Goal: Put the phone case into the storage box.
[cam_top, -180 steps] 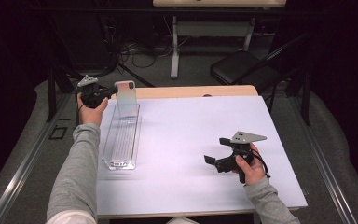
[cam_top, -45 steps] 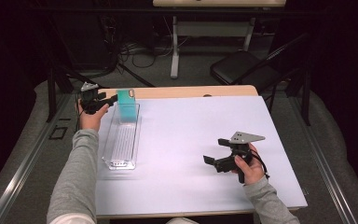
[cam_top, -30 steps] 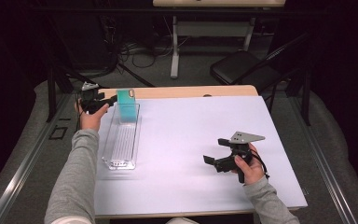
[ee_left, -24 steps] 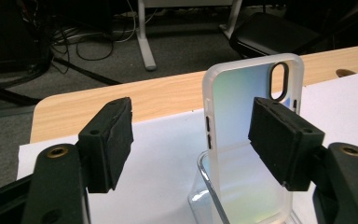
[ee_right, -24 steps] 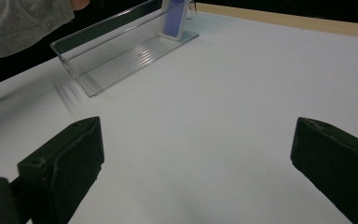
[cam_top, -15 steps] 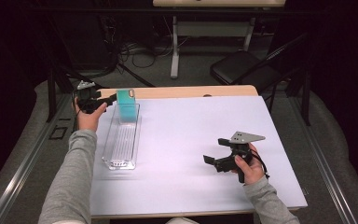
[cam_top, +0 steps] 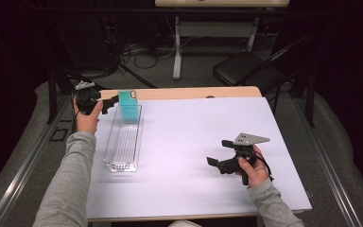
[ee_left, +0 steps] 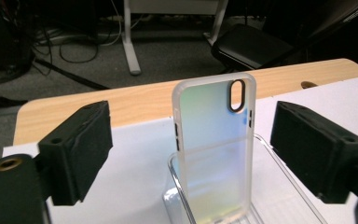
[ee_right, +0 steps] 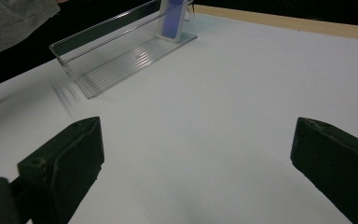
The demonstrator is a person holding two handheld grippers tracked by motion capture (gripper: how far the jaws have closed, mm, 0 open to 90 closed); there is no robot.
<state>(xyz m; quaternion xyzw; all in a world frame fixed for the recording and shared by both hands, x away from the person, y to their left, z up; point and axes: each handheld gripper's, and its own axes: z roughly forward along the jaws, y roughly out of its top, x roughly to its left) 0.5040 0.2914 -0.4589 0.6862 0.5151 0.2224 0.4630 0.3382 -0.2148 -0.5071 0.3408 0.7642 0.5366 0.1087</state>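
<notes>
One phone case [ee_left: 213, 140] stood upright at the far end of the clear tray [cam_top: 124, 140] when we checked this moment; six seconds earlier it had been gripped above that end, and half a second earlier the left gripper [cam_top: 108, 102] was still close against it. Its jaws had just been opening and now stood apart on either side of the case, pads clear of its edges, with the gripper drawn slightly back to the left. We judged the placement done and the release complete. The case leaned on the tray's end wall, camera cutout uppermost; the rest of the ribbed tray floor held nothing. The right gripper [cam_top: 220, 160] rested on the white table [cam_top: 194, 118], well apart from the tray, jaws wide and empty.
</notes>
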